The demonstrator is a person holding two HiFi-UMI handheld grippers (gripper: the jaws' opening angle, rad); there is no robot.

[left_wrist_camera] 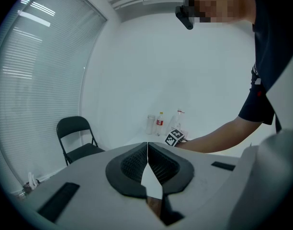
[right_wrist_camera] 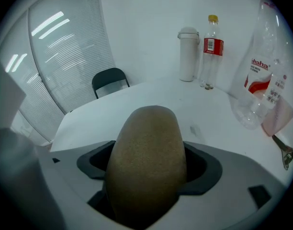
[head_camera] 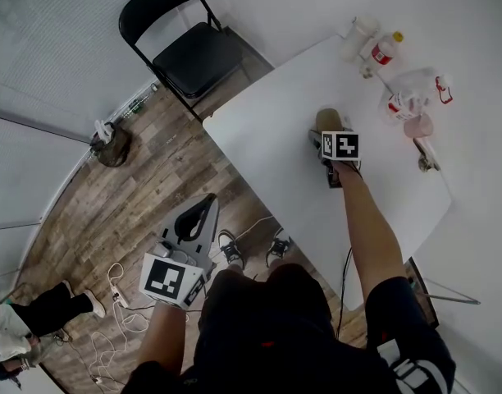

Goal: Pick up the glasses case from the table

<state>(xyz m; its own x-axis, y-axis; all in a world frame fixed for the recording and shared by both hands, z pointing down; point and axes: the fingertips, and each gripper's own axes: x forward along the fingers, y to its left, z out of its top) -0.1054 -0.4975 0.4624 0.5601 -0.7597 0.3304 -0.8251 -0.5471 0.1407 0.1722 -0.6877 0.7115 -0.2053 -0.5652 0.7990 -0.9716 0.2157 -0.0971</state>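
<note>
The tan, rounded glasses case (head_camera: 326,119) lies on the white table (head_camera: 267,146), near its middle. My right gripper (head_camera: 325,131) points steeply down over the case. In the right gripper view the case (right_wrist_camera: 147,166) fills the space between the wide-spread jaws, with dark pad showing on each side of it. I see no pad pressing on it. My left gripper (head_camera: 203,202) hangs off the table's near corner, over the wood floor, its jaws together (left_wrist_camera: 147,150) with nothing in them.
At the table's far end stand a white flask (head_camera: 358,35), a red-labelled bottle (head_camera: 384,49), a clear plastic bottle (head_camera: 411,93), a pink cup (head_camera: 417,125) and a metal tool (head_camera: 427,156). A black folding chair (head_camera: 189,43) stands beyond the table. Cables (head_camera: 111,302) lie on the floor.
</note>
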